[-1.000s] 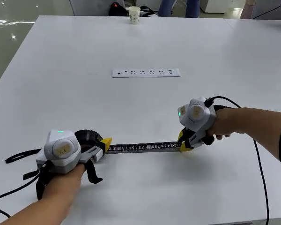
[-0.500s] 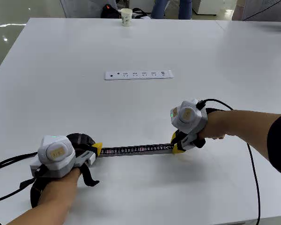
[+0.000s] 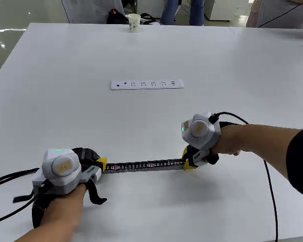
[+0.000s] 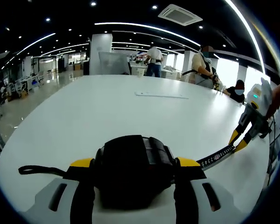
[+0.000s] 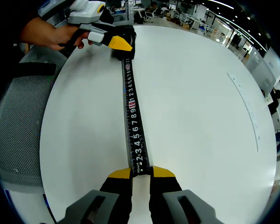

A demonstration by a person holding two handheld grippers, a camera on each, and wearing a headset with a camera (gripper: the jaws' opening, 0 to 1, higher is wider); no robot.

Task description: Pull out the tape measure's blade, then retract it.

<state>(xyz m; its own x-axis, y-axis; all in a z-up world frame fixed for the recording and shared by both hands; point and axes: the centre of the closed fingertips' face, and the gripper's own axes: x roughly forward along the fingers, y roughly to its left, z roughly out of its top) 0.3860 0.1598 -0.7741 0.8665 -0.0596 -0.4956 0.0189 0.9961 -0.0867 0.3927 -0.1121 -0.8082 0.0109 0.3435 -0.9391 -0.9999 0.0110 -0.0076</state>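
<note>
A black tape measure case [image 3: 85, 153] lies on the white table [image 3: 151, 55] at the near left, and my left gripper [image 3: 99, 166] is shut on it. In the left gripper view the case [image 4: 133, 163] sits between the yellow-tipped jaws. The dark blade [image 3: 144, 165] runs flat along the table to the right, up to my right gripper [image 3: 188, 163]. In the right gripper view the right gripper [image 5: 141, 173] is shut on the end of the blade [image 5: 132, 116]; at the far end are the case [image 5: 128, 34] and the left gripper [image 5: 119, 43].
A white power strip [image 3: 146, 84] lies mid-table and a paper cup [image 3: 134, 22] stands at the far edge. A black cable [image 3: 272, 176] trails from the right gripper, and a black strap [image 3: 5, 176] lies at the left. A grey mesh chair [image 5: 18, 116] stands beside the table.
The head camera has shifted, so the scene sits slightly lower and to the left. The drawn-out blade looks about the same length, and both grippers keep their hold.
</note>
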